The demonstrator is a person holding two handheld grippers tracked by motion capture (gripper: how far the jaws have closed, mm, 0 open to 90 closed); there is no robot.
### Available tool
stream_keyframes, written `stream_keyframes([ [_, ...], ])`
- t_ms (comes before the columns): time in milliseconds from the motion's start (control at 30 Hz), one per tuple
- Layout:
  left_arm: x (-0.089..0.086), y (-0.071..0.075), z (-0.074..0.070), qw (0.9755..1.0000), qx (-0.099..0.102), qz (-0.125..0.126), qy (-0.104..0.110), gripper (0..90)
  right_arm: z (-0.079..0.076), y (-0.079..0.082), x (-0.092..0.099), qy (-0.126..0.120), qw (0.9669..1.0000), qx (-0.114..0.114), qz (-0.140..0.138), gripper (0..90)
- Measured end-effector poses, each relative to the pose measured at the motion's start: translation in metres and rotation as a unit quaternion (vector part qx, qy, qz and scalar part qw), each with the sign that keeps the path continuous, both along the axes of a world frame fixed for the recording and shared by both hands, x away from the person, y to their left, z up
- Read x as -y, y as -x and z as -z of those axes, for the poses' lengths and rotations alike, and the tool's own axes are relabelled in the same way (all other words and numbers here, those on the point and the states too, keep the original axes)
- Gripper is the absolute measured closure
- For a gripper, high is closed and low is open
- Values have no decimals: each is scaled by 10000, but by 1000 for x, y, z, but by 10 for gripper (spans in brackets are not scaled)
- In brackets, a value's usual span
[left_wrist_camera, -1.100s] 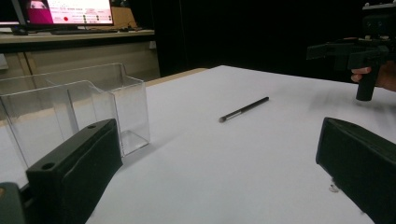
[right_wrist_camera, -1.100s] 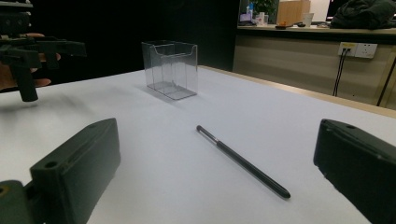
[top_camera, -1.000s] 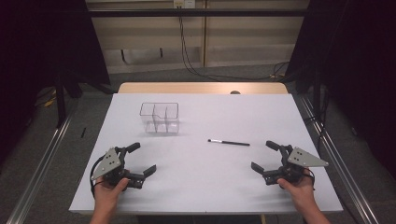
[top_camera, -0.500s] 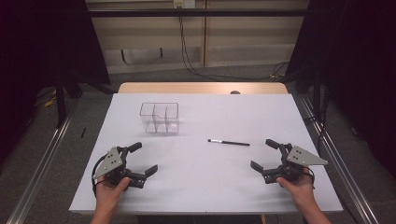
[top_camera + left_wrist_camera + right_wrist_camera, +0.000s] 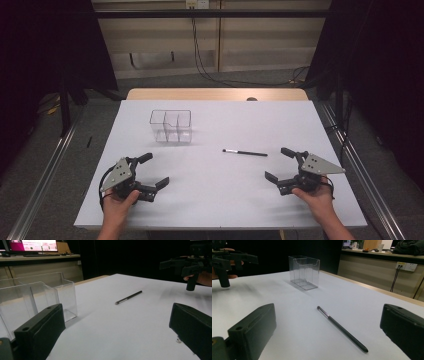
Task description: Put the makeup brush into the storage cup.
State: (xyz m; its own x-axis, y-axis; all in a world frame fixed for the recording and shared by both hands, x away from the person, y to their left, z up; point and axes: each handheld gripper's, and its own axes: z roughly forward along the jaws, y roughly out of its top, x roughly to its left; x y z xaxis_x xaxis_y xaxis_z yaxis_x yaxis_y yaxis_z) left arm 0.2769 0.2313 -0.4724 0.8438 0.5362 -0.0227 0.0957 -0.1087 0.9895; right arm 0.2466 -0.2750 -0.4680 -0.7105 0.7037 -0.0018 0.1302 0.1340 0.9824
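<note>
Both hand-held grippers, left hand-held gripper (image 5: 153, 171) and right hand-held gripper (image 5: 279, 164), rest spread near the surface's (image 5: 215, 200) front corners, flanking the pen (image 5: 245, 152), probably ready to drop it into the clear organizer (image 5: 171, 126).

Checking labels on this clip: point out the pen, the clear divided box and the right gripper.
pen (image 5: 245, 152), high view, middle of its dark shaft.
clear divided box (image 5: 171, 133), high view, its front wall.
right gripper (image 5: 280, 164), high view, midway between its open jaw tips.
</note>
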Motion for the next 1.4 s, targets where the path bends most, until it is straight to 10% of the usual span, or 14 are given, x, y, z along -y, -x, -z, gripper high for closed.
stream_keyframes([
  [1400, 1, 0, 0, 10000, -21, 53, -18, 0, -6, -49, -6, 264, 9988, -379, 175, 0],
])
